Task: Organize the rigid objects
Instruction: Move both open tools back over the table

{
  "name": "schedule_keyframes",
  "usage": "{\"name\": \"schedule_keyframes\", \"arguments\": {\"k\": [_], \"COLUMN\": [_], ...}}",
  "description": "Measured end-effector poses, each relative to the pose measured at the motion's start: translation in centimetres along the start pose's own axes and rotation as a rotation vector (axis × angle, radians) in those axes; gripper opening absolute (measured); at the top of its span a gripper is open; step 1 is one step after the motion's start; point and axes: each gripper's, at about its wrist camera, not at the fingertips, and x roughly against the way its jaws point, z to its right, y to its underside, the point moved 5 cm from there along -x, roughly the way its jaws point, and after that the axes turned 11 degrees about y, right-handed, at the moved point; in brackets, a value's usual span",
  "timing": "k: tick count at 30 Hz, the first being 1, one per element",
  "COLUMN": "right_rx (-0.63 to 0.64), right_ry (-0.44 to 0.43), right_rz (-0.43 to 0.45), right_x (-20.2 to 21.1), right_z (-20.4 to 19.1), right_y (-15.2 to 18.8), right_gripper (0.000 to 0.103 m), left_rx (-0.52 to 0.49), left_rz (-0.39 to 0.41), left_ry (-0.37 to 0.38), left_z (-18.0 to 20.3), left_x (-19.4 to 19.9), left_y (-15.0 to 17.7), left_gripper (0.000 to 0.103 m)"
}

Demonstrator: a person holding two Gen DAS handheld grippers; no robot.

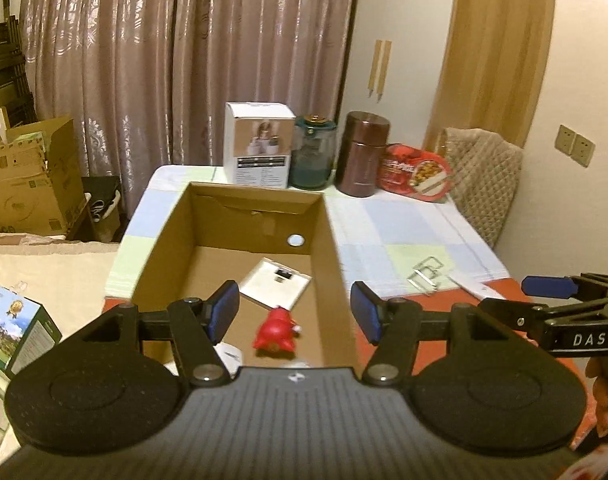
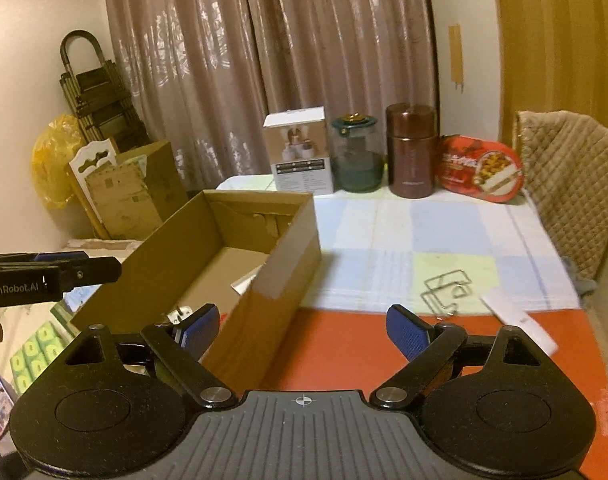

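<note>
An open cardboard box (image 1: pixel 328 224) (image 2: pixel 288 248) stands on the table. Inside lie a small red figure (image 1: pixel 275 331), a flat white square item (image 1: pixel 275 283) and a white object (image 1: pixel 229 354) at the near end. My left gripper (image 1: pixel 295 311) is open and empty above the box's near end, over the red figure. My right gripper (image 2: pixel 303 329) is open and empty, to the right of the left one, over the box's right wall and the red table part. A bent wire piece (image 2: pixel 448 288) (image 1: pixel 426 274) and a white strip (image 2: pixel 518 322) lie on the cloth to the right.
At the table's back stand a white carton (image 1: pixel 260 150), a teal glass jar (image 1: pixel 313 154), a brown canister (image 1: pixel 364 154) and a red tin (image 1: pixel 416 172). A quilted chair back (image 2: pixel 572 184) is at the right. Cardboard boxes (image 1: pixel 28 176) and green cartons (image 1: pixel 20 328) are to the left.
</note>
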Motion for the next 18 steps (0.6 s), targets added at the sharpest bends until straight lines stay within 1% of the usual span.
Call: {"name": "schedule_keyframes", "arguments": {"k": [3,8,18], "right_rx": [0.002,-0.033,-0.085], "right_ry": [0.007,0.025,0.065], "right_rz": [0.013,0.012,0.005], "right_x": [1.7,3.6,6.0], "right_z": [0.9,3.1,6.7], "right_y": [0.6,1.5,3.1], "right_gripper": [0.088,0.088,0.088], "left_rx": [0.000,0.034,0.035], "left_rz": [0.005,0.005,-0.024], "left_ry": [0.007,0.030,0.066], "left_z": [1.8,4.0,7.3], "left_x": [0.8,1.8,1.8], "left_y": [0.6,1.8,3.9], "left_gripper": [0.057,0.057,0.057]}}
